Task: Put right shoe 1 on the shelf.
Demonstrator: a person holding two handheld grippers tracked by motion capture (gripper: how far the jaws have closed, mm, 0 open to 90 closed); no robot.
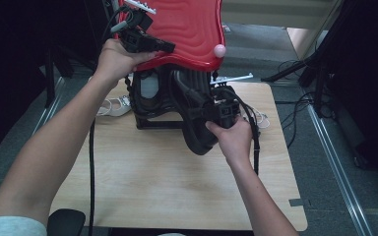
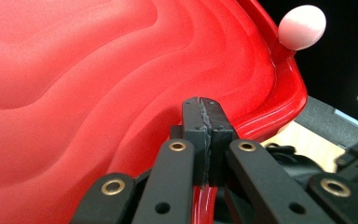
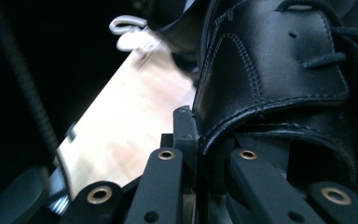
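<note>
A red wavy-ribbed lid with a pink knob at its corner is held raised and tilted over a black container. My left gripper is shut on the lid's near rim, and red plastic shows between the jaws. A black leather lace-up shoe hangs in front of the container, just above the table. My right gripper is shut on the edge of the shoe's opening.
The wooden table stretches bare toward me. A white cord bundle lies left of the container. Another dark shoe sits farther back. Black stands and cables crowd the floor to the right.
</note>
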